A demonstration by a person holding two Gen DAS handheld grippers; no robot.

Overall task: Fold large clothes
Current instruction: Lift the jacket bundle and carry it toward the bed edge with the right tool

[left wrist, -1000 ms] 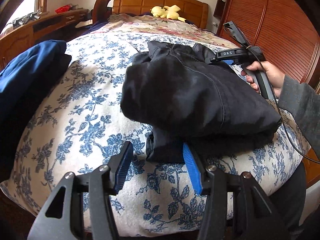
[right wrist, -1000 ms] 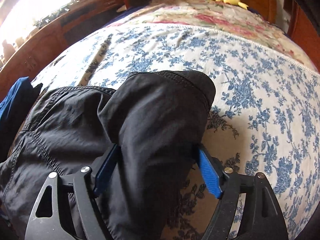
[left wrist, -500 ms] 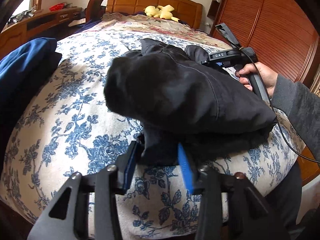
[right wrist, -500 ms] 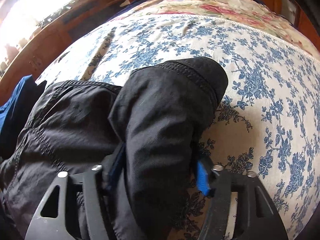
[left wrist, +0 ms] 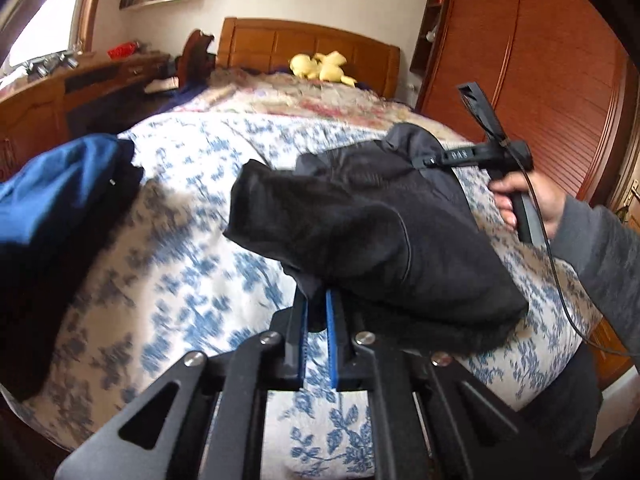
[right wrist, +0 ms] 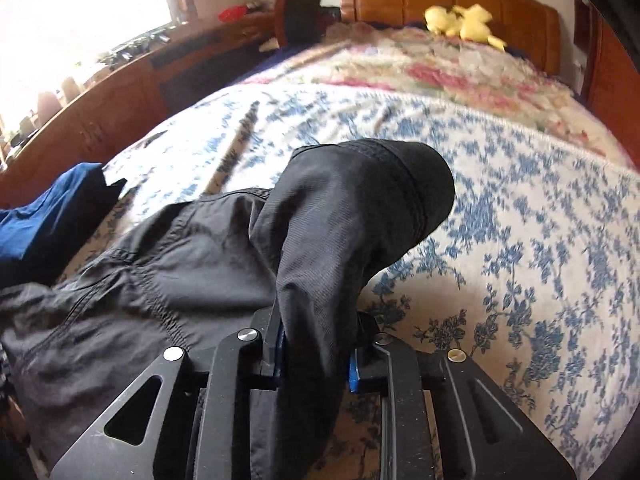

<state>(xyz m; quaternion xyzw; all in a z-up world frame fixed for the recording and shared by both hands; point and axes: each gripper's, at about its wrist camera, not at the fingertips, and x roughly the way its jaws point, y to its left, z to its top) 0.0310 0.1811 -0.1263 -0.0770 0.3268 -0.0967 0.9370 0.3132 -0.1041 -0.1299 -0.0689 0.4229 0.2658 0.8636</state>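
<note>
The black clothes (left wrist: 376,236) lie on the bed (left wrist: 192,248). The left tool (left wrist: 316,312) pinches a corner tight. The right tool (right wrist: 316,344) is closing on a thick fold. The cloth looks soft and floppy, so edges are best to grab.

blurred bedspread (left wrist: 180,264) print

I make out only small white lettering on the right gripper (left wrist: 430,160), too blurred to read.
</note>
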